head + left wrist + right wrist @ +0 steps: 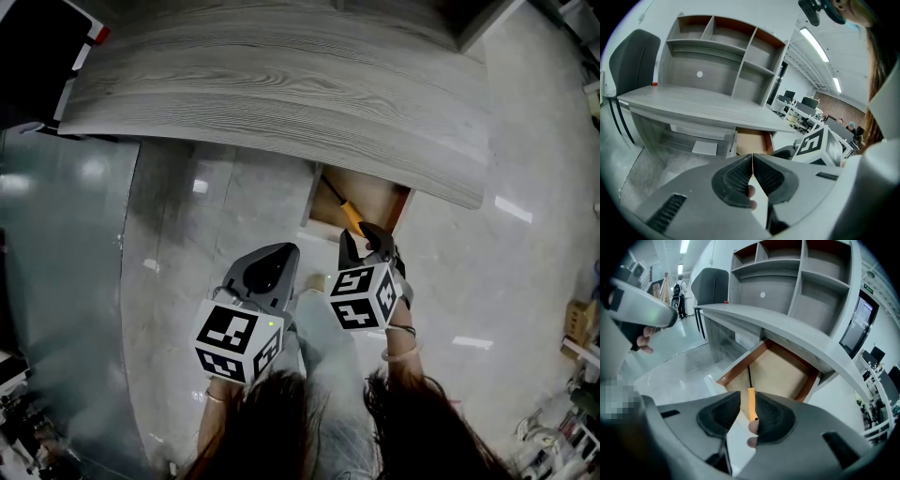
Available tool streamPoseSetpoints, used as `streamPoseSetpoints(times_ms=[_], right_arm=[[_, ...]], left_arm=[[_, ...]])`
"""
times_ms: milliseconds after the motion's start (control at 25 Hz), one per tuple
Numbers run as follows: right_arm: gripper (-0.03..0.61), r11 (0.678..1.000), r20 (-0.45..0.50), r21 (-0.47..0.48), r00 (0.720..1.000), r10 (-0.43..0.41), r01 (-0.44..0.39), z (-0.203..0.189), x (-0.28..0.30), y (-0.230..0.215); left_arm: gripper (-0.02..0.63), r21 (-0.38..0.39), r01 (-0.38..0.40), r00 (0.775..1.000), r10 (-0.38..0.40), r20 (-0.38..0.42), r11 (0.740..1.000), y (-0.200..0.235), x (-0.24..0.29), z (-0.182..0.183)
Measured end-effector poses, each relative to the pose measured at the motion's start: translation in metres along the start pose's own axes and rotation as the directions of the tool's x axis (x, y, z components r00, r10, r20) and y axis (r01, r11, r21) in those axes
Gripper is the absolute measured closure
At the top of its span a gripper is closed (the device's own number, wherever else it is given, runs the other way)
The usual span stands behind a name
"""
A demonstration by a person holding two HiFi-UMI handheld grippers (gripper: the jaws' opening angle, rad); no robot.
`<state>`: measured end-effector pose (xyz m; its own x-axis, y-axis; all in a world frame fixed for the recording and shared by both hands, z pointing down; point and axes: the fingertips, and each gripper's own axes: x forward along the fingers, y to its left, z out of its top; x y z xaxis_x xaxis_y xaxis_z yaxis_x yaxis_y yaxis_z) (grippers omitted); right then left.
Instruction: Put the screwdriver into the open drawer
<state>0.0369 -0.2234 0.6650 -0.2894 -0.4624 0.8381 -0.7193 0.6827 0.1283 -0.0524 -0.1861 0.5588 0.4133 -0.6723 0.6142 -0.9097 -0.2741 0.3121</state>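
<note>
The right gripper (748,394) hung over the front of the open drawer (787,373), which stuck out from under the grey wood bench (281,84). Its jaws were closed on the orange handle of the screwdriver (751,404). A sliver of daylight showed along one pad, so the hold may have been light. The screwdriver's black shaft pointed forward and down over the drawer's pale bottom, which had nothing else lying on it. The left gripper (752,157) was held just beside the right one, a little nearer the person, above the shiny floor (178,272). Its jaws were pressed together at the tips with nothing between them.
</note>
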Motion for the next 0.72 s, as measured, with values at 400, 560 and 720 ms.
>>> streamPoseSetpoints(times_ms=[400,560,720], right_arm=[[0.48,0.998,0.043,0.041,0.997,-0.06,0.058,0.009,-0.039,0.006],[0.488,0.995,0.059,0.057,0.995,-0.083,0.08,0.011,-0.06,0.007],[0.492,0.991,0.083,0.08,0.99,-0.11,0.104,0.018,-0.084,0.009]], left_arm=[[0.595,0.034,0.02,1.0,-0.021,0.007,0.999,-0.01,-0.026,0.001],[0.595,0.048,0.028,0.999,-0.029,0.016,0.998,-0.017,-0.039,0.006],[0.595,0.067,0.036,0.999,-0.038,0.023,0.997,-0.026,-0.053,0.011]])
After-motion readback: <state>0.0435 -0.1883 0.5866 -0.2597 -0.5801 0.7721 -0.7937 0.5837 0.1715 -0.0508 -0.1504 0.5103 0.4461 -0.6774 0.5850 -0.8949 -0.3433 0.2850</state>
